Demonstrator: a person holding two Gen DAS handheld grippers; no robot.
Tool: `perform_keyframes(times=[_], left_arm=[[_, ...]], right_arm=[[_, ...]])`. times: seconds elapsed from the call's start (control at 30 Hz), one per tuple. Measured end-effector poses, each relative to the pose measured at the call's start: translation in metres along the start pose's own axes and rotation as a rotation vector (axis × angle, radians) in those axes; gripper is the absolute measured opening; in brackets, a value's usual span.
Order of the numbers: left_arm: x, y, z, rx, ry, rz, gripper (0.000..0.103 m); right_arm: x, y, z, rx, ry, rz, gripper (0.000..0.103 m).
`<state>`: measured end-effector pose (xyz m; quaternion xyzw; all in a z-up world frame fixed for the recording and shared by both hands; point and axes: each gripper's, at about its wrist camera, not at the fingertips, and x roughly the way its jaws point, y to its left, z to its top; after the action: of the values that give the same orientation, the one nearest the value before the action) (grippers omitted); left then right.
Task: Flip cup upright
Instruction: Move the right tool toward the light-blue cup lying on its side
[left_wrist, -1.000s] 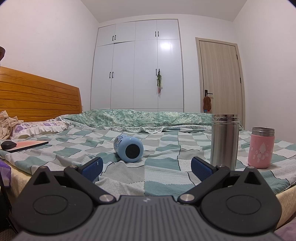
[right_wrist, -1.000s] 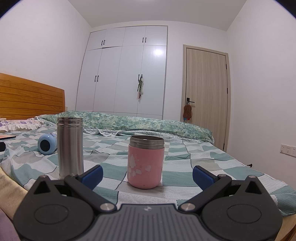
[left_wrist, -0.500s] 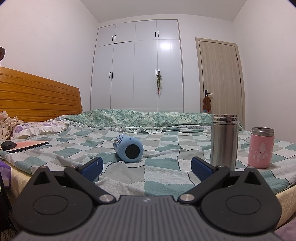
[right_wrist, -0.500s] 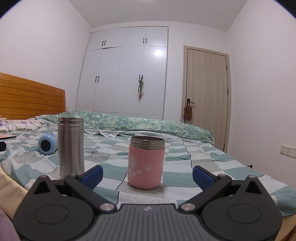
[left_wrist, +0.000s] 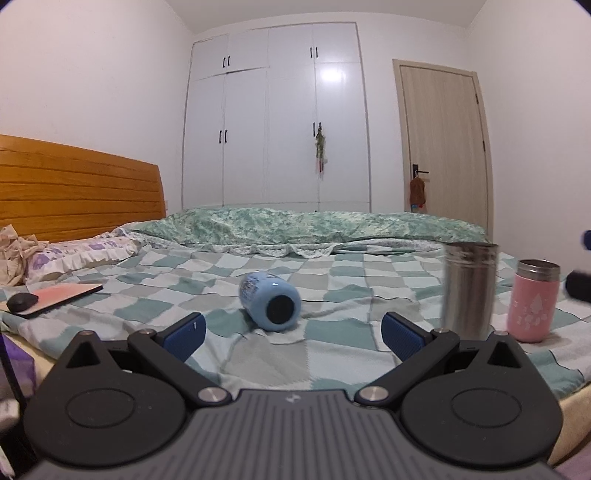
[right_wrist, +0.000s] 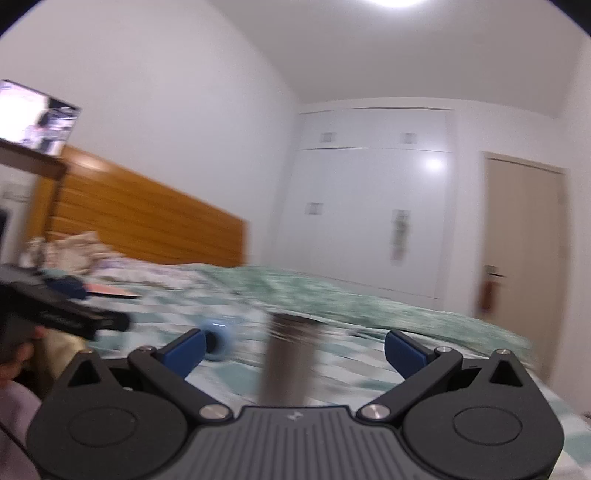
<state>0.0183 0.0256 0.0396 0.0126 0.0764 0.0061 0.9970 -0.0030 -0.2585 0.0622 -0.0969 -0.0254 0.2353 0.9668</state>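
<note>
A: Where is the blue cup (left_wrist: 270, 308)?

B: On its side on the checked bedspread (left_wrist: 332, 332), dark round end toward the left wrist camera. It lies ahead of the left gripper (left_wrist: 291, 332), roughly between the two blue pads but beyond them — nothing touches it.

A: And the left gripper's jaws?

B: Spread wide, nothing between them.

A: What stands near the cup?

B: To its right a steel flask (left_wrist: 468, 290) stands upright, and just beyond that a pink jar (left_wrist: 533, 301) with a metal rim, also upright. Both are apart from the cup. On the far left a dark mouse (left_wrist: 23, 302) sits on a reddish pad (left_wrist: 61, 296).

A: The right gripper (right_wrist: 293, 349)?

B: Its view is heavily blurred. Its jaws are also spread wide and empty; the steel flask shows straight ahead between them, the blue cup just behind the left pad — whether anything touches, I cannot tell. The left gripper shows as a dark shape at the left edge.
</note>
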Motion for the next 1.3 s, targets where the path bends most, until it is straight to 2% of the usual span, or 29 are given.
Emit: perform_keyframes(times=[0.23,0.43,0.63,0.8,1.07,1.3], left_arm=[[0.016,0.038,0.024,0.031,0.034,0.073,0.103],[0.044,0.075,0.031,0.039,0.096,0.139,0.103],[0.073,0.094,0.032,0.031,0.146,0.164,0.103],[0.103,0.1,0.034,0.038,0.173,0.159,0.103],[0.154,0.09,0.042,0.071,0.202,0.126,0.103],[0.199,0.072,0.047,0.104,0.233,0.105,0.103]], right_arm=[[0.08,0.032,0.025,-0.041,0.022,0.237,0.103],[0.158,0.058,0.02,-0.042,0.093,0.339,0.103],[0.218,0.064,0.004,-0.02,0.156,0.38,0.103],[0.258,0.052,-0.001,-0.015,0.194,0.386,0.103],[0.305,0.017,-0.008,-0.021,0.235,0.383,0.103],[0.344,-0.015,-0.012,-0.001,0.259,0.444,0.103]])
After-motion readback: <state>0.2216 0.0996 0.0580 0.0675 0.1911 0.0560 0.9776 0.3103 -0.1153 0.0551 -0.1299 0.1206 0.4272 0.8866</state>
